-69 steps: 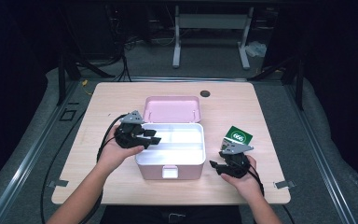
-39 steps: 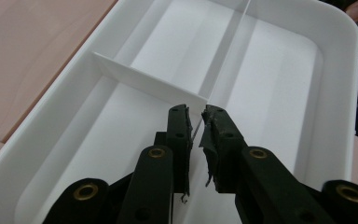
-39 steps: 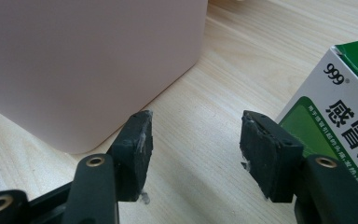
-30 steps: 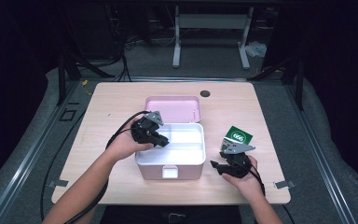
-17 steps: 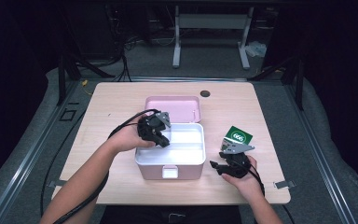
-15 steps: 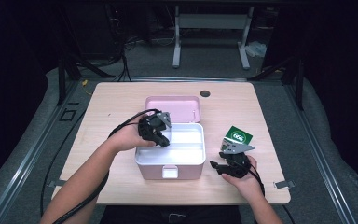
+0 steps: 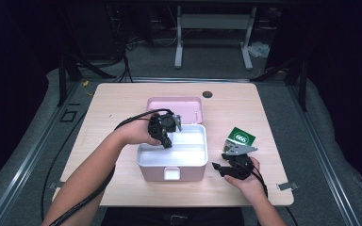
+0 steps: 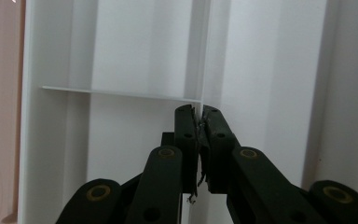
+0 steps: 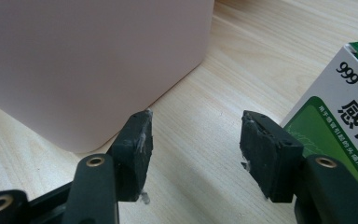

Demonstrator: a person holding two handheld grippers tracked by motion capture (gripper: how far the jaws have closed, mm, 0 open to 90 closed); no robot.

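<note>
A pink box point(image 7: 188, 170) stands open at the table's middle, its lid point(image 7: 174, 104) tipped back. Inside it sits a white tray point(image 7: 188, 147) with compartments. My left gripper point(image 7: 166, 139) reaches down into the tray's far left part. Its jaws have just been closing and in the left gripper view point(image 8: 199, 112) they pinch the tray's thin upright divider point(image 8: 200, 56). My right gripper point(image 7: 220, 168) rests on the table to the right of the box, open with nothing between its fingers point(image 9: 193, 128). A green and white medicine carton point(image 7: 239, 138) stands just beyond it, close to the right fingertip point(image 9: 345, 126).
The pink box wall point(image 9: 88, 60) is close on the right gripper's left side. A small dark round hole point(image 7: 207, 94) marks the table's far edge. Cables trail from both grippers toward the table's near edge. Bare wood point(image 7: 108, 117) lies left of the box.
The left hand has moved from the box's left side rightward over the tray, and its jaws have drawn together on the divider. The right hand and carton have stayed put.
</note>
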